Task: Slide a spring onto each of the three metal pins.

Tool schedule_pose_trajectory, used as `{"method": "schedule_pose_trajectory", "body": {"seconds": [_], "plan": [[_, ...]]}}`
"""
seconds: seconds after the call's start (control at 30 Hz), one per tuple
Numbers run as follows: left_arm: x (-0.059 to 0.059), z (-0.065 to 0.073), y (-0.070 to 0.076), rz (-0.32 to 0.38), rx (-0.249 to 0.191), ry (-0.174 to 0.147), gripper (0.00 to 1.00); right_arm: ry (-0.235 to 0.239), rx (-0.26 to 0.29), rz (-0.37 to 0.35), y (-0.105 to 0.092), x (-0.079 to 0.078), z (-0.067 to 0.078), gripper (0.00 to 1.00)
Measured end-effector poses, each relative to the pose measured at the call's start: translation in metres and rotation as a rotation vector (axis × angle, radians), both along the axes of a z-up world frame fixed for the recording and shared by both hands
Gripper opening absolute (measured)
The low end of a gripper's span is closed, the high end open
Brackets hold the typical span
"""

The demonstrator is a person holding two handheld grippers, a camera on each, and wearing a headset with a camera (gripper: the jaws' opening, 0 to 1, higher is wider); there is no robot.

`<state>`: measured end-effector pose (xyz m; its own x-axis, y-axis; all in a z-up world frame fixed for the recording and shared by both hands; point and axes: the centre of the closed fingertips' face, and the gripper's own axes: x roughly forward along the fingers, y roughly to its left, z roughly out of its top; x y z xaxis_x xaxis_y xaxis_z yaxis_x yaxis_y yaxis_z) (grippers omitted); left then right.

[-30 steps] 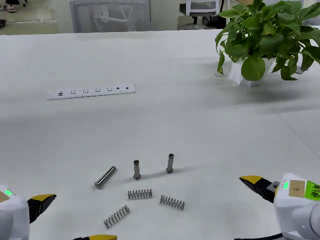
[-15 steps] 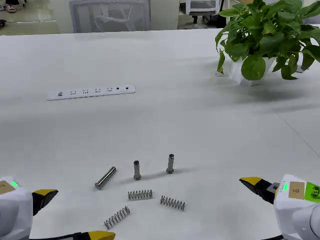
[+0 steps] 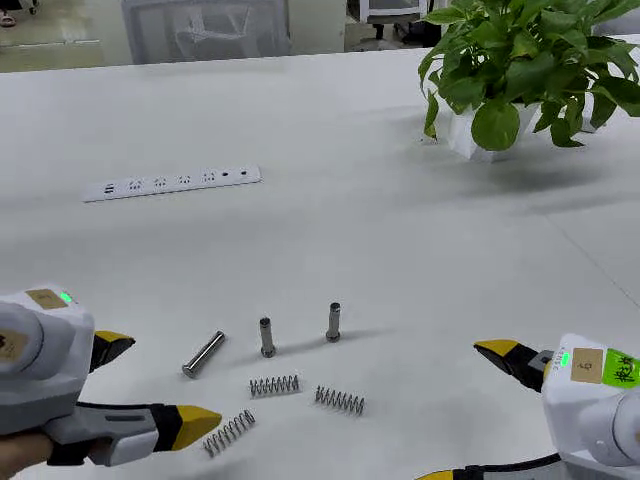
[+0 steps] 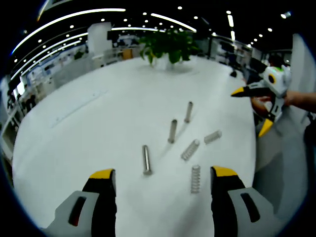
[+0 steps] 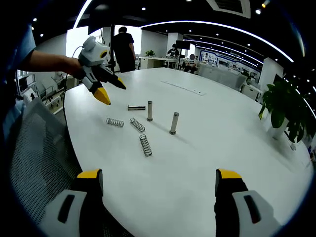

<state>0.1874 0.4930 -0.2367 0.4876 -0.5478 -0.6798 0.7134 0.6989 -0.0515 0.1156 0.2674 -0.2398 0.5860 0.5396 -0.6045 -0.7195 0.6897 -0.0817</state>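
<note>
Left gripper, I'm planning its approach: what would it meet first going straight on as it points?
Probably the nearest spring, ahead between its open jaws; the lying pin sits barely farther, depth unclear.

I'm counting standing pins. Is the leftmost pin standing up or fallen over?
Fallen over: the leftmost pin lies flat on the table; the middle pin and right pin stand upright.

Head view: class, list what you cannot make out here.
Right gripper: lower jaw mostly cut off by the bottom edge.
Plant pot: mostly hidden by its leaves.
Power strip: socket markings too small.
Lying pin: which end is headed, too small.
</note>
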Motion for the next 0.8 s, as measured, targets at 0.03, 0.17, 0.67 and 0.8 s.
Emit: {"method": "schedule_pose_trajectory", "body": {"seconds": [0.03, 0.17, 0.67, 0.8], "plan": [[0.003, 0.000, -0.001, -0.003, 0.003, -0.004, 0.77, 0.001, -0.001, 0.000, 0.000, 0.000, 0.000, 0.95], [0.018, -0.001, -0.003, -0.006, 0.025, -0.008, 0.68, 0.002, -0.005, 0.005, 0.000, -0.001, -0.001, 0.95], [0.041, -0.025, -0.010, -0.041, 0.120, 0.078, 0.43, -0.001, -0.002, -0.001, -0.001, -0.001, 0.001, 0.95], [0.043, -0.032, -0.012, -0.038, 0.128, 0.106, 0.35, 0.001, -0.002, -0.005, -0.001, -0.001, 0.000, 0.94]]}}
